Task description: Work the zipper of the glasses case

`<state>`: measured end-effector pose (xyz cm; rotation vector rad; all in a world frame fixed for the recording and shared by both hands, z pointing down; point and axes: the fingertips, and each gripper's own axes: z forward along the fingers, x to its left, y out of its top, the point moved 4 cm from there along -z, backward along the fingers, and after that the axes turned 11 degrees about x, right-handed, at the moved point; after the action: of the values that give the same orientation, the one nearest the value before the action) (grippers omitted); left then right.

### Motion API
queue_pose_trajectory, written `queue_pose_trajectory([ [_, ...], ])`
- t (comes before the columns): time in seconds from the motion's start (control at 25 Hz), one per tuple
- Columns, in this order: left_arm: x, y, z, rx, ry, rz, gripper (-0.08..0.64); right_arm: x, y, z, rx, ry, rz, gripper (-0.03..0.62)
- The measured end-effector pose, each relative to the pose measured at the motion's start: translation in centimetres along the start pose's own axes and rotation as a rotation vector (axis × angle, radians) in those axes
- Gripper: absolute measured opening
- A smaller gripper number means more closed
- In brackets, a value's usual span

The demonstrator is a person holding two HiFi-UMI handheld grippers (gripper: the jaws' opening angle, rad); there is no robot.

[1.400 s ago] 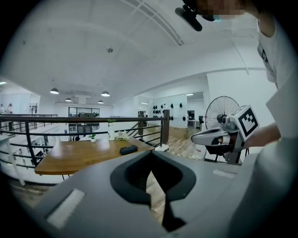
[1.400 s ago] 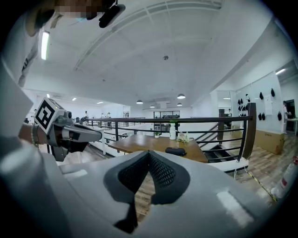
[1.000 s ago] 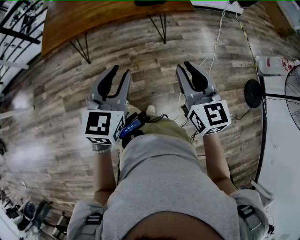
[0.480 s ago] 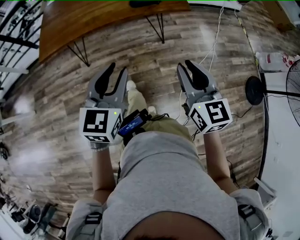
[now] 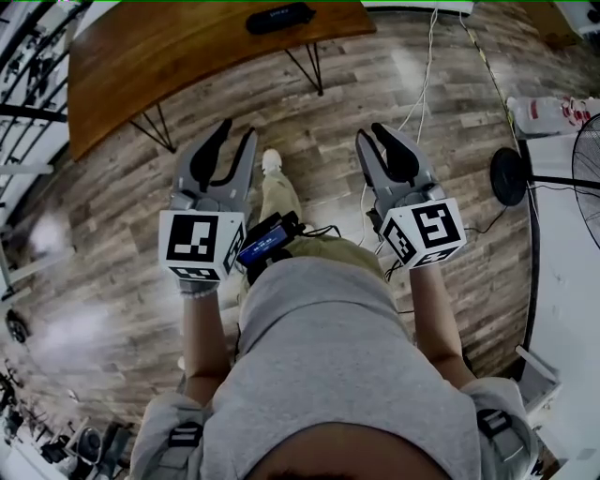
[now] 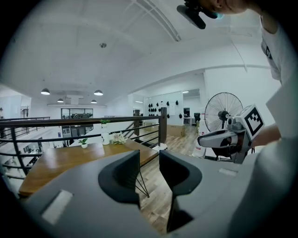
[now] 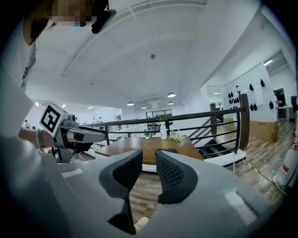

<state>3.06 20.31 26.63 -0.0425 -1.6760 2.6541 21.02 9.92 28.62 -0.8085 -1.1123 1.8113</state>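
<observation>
Your left gripper (image 5: 237, 133) is over the wooden floor (image 5: 112, 216). Its jaws are apart and nothing is between them. The glasses case (image 5: 277, 17), dark and long, lies on the brown worktop (image 5: 169, 56) ahead of you, well apart from both grippers. Your right gripper (image 5: 369, 134) also has its jaws apart, with nothing in them.
</observation>
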Motion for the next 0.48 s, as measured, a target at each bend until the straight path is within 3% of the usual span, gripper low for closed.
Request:
queue_pose_trajectory([
  [0.48, 8.1, 4.2, 8.3, 0.018, -0.111, 0.048, 0.130, -2.6, 5.6, 9.5, -0.011, -0.052, 0.038, 0.089],
])
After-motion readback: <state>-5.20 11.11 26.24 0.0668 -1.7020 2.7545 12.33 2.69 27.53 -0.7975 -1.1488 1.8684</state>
